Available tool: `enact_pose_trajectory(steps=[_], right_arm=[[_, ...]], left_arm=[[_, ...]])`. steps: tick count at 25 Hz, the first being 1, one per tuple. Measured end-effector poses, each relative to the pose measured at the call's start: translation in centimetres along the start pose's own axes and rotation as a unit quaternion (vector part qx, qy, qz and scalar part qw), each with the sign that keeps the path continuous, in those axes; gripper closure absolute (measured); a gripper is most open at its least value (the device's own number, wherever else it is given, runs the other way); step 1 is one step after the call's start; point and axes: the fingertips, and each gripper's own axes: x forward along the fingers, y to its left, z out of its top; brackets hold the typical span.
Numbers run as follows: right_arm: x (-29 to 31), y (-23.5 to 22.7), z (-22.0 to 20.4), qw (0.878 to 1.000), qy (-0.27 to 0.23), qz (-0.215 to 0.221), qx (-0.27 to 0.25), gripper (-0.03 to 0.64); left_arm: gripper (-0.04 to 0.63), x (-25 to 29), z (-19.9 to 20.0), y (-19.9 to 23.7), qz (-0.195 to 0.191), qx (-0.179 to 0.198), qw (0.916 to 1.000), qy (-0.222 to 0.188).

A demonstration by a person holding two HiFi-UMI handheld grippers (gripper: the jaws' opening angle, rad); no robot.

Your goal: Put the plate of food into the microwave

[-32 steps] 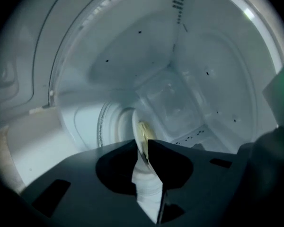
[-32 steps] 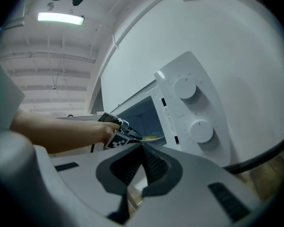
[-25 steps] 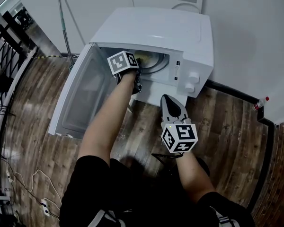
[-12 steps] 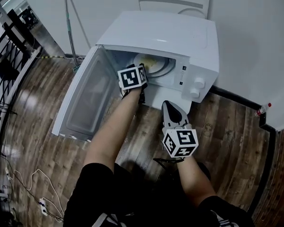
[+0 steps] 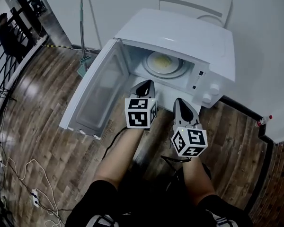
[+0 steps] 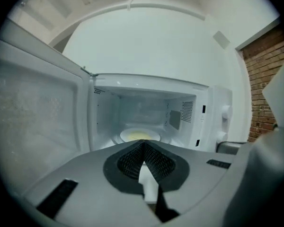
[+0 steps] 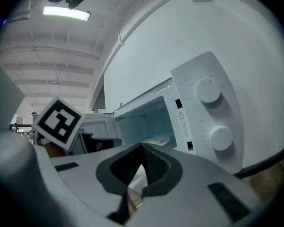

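White plate of food [image 5: 164,63] is sitting mid-floor inside the microwave [image 5: 180,32], so you are likely wrapping up placement. The next move probably calls for swinging the door [image 5: 100,96] shut. Your left gripper [image 5: 146,83] has just been closing on nothing, outside the front edge and well apart from the plate. Your right gripper [image 5: 181,101] is resting closed, empty.

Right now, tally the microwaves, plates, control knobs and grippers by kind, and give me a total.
microwave: 1
plate of food: 1, inside the microwave
control knobs: 2
grippers: 2, left gripper and right gripper
Total: 6
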Motion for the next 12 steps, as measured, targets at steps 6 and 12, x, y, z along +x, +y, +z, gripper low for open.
enact_pose_trajectory(steps=[6, 12], right_arm=[[0.9, 2.7, 4.4, 1.000, 0.015, -0.011, -0.003, 0.612], [-0.6, 9.0, 19.0, 1.000, 0.017, -0.012, -0.018, 0.612]], left_arm=[[0.597, -5.1, 5.1, -0.8, -0.021, -0.001, 0.9997, -0.012], [0.597, -12.5, 17.9, -1.8, -0.031, -0.011, 0.9995, 0.006]])
